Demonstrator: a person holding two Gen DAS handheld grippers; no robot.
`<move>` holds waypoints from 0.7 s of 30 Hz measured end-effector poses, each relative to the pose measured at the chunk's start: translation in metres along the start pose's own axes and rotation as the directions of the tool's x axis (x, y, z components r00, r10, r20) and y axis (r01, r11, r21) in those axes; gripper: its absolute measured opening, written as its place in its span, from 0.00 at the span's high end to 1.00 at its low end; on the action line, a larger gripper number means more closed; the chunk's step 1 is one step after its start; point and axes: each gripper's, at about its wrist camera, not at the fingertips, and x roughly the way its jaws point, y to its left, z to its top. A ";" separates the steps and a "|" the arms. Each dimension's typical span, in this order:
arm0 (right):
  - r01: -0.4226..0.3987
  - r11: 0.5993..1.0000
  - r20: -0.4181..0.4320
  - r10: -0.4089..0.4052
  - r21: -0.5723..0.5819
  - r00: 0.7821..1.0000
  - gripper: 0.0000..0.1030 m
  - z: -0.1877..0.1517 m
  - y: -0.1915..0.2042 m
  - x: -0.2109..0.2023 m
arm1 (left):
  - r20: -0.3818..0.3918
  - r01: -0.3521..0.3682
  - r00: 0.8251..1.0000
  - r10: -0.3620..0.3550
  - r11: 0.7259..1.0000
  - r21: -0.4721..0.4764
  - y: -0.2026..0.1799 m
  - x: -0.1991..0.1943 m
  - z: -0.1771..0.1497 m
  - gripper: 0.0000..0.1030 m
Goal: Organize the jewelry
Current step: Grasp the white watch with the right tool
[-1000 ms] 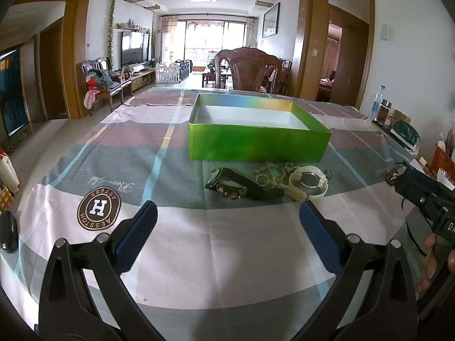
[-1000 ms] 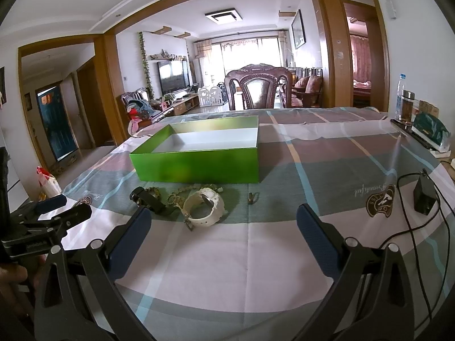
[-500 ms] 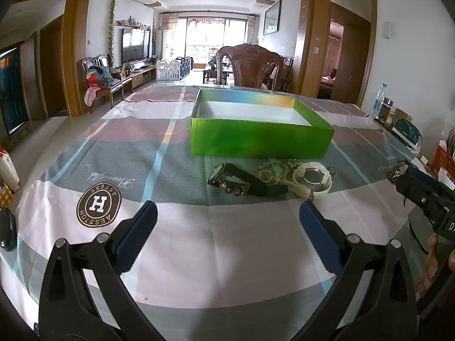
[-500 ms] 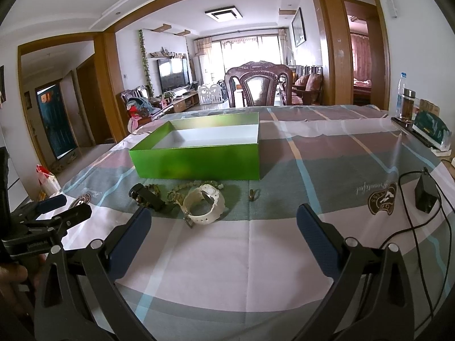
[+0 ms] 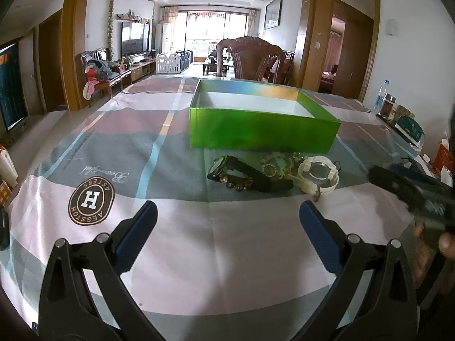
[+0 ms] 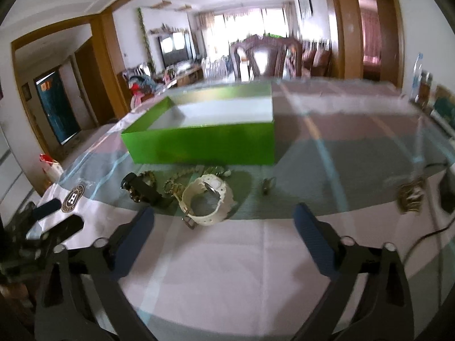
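A green open box [image 5: 264, 130] with a white inside stands mid-table; it also shows in the right wrist view [image 6: 204, 142]. In front of it lie a black watch [image 5: 244, 170], a brown bead bracelet [image 5: 237, 183], gold chain jewelry [image 5: 280, 164] and a white watch [image 5: 318, 174]. In the right wrist view the white watch [image 6: 206, 200], black watch [image 6: 142, 190], gold chain [image 6: 176, 184] and a small clip [image 6: 267, 186] lie ahead. My left gripper [image 5: 227, 233] is open and empty, short of the jewelry. My right gripper [image 6: 223, 233] is open and empty, just before the white watch.
A plaid cloth [image 5: 119, 147] covers the table. A wooden chair [image 5: 250, 59] stands behind the box. Bottles and boxes [image 5: 398, 113] line the right edge. A black cable [image 6: 426, 233] and adapter lie at the right. The other gripper shows at the right edge [image 5: 412, 187].
Both grippers have moved forward toward the jewelry. The right wrist view is now blurred and tilted, and the white watch sits closer to its fingers. Both grippers stay open.
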 end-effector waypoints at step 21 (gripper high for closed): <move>-0.045 0.999 -0.179 0.044 -0.002 0.983 0.83 0.005 -0.007 0.076 | -0.182 -0.030 0.982 0.041 0.998 0.063 0.013 0.091 0.033 0.16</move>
